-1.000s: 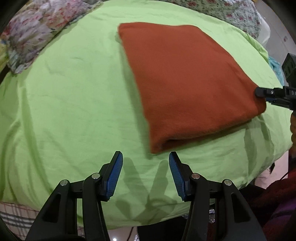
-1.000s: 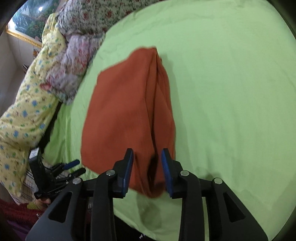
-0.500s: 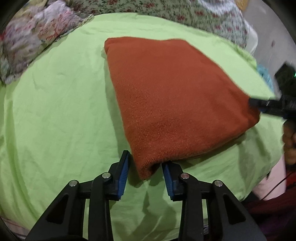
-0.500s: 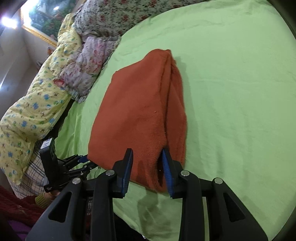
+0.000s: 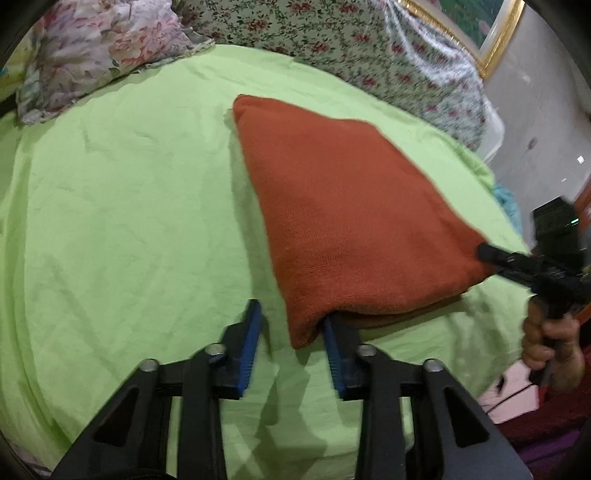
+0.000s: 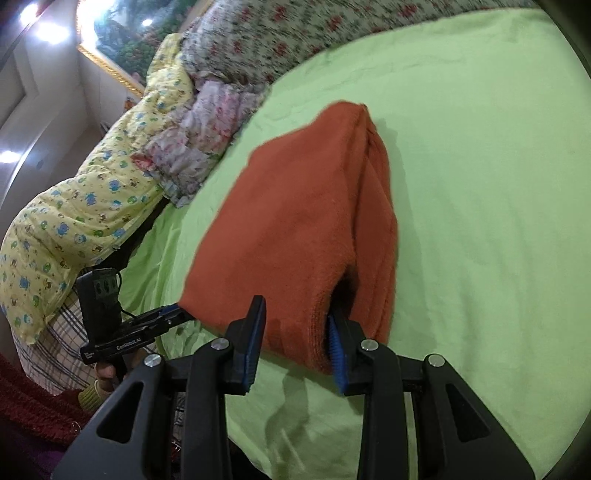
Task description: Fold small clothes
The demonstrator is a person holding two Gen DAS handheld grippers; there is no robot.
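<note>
the folded rust cloth (image 5: 354, 236) lies on the green sheet (image 5: 129, 221) near the bed's front edge. my left gripper (image 5: 291, 339) is spread around its near corner, one finger tucked under the top layer. my right gripper (image 6: 297, 343) is spread around the other front corner, one finger between layers. floral quilts (image 5: 332, 40) line the far edge.

We are in a home bedroom. A bed (image 5: 110, 206) spread with a lime-green sheet fills both views, and floral quilts (image 5: 332, 40) lie bunched along its far edge. A yellow comforter (image 6: 74, 206) printed with little cartoon animals is heaped at one side. A gilt-framed landscape painting (image 6: 122, 37) hangs on the wall, with bright ceiling lights (image 6: 48, 29) beside it.
</note>
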